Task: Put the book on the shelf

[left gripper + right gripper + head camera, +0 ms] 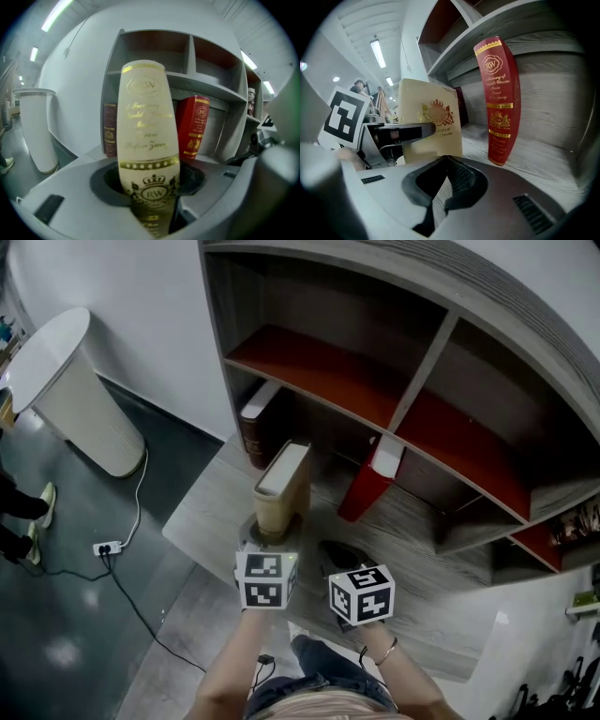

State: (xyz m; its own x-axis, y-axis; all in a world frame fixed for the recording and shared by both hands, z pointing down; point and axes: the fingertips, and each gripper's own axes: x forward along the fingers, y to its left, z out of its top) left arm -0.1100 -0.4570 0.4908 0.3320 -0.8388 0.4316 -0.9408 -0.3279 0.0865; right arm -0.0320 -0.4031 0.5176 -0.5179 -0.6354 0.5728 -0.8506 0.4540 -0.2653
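A cream book [281, 486] with gold lettering stands upright on the low wooden base board [412, 521] of the shelf unit. My left gripper [268, 538] is shut on its lower spine; in the left gripper view the book [146, 136] fills the space between the jaws [150, 208]. My right gripper [339, 561] hovers just right of it, shut with nothing held [444, 161]. From the right gripper view the cream book [429, 124] and the left gripper [391, 136] appear at left.
A red book [368, 486] leans against a divider to the right, and a dark maroon book [255, 427] leans at the back left. Red shelves [319, 367] sit above. A white pedestal table [70, 390], a power strip [108, 547] and a person's shoes [37, 512] are at left.
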